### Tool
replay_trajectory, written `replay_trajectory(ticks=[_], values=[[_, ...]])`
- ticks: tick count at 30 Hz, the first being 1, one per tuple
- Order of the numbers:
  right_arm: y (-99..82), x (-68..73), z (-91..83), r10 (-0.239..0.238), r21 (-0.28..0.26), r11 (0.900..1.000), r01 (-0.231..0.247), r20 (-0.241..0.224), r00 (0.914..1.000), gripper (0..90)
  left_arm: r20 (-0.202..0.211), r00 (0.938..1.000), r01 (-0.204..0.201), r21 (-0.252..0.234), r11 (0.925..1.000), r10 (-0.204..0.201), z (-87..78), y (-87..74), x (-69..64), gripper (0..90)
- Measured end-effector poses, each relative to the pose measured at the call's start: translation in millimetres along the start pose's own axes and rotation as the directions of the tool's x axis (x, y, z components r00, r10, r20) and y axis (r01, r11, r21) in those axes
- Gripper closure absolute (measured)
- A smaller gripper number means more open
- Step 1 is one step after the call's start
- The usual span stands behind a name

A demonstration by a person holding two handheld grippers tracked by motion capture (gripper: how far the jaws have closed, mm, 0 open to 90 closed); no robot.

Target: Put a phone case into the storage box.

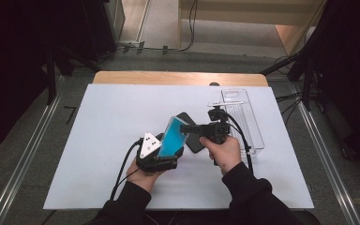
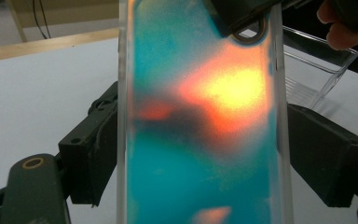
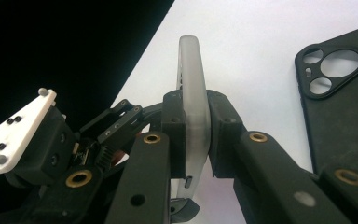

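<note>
Translucent turquoise phone case (image 1: 172, 137) with frosted clear rim, tilted up above the desk; pinched across both sides and at its top edge

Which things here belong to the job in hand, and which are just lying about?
In the job: iridescent blue translucent phone case; left gripper; right gripper, both clamped on it.
Lying about: black phone case; clear plastic tray; white table.

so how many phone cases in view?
2. The teal case is held up between both grippers; the black case lies flat on the table behind it, partly hidden. More could sit unseen.
</note>
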State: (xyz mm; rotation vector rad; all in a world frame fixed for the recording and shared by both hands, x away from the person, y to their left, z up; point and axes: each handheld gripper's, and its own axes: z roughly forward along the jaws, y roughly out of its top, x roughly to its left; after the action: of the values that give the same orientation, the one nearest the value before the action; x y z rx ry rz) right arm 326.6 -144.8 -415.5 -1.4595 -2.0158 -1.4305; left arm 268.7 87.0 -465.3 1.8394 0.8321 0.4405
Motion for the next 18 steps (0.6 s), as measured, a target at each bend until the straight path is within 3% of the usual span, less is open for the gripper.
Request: replay_trajectory(ticks=[4,9,13,18], values=[[0.6,1.8,-1.3,-0.012,0.008,0.9999,0.012,-0.005,0.9999,77.0,0.025,0.9996,0.014,0.021,0.9997,-0.015,0.1,3.5,0.7,15.7],[1.3,5.4,-3.7,-0.033,0.008,0.9994,0.033,0.008,0.9994,77.1,0.009,0.9999,0.008,0.034,0.9994,-0.009,-1.1,7.9,-1.9,9.9],[1.6,7.5,-6.9,-0.072,0.006,0.9974,0.071,0.039,0.9967,77.0,0.015,0.9995,0.024,0.103,0.9944,-0.026,-4.0,14.3,-0.1,9.1],[0.5,10.8,-8.7,-0.132,0.008,0.9913,0.132,0.108,0.9854,77.0,0.042,0.9968,0.061,0.14,0.9882,-0.068,-6.7,17.9,4.4,9.3]])
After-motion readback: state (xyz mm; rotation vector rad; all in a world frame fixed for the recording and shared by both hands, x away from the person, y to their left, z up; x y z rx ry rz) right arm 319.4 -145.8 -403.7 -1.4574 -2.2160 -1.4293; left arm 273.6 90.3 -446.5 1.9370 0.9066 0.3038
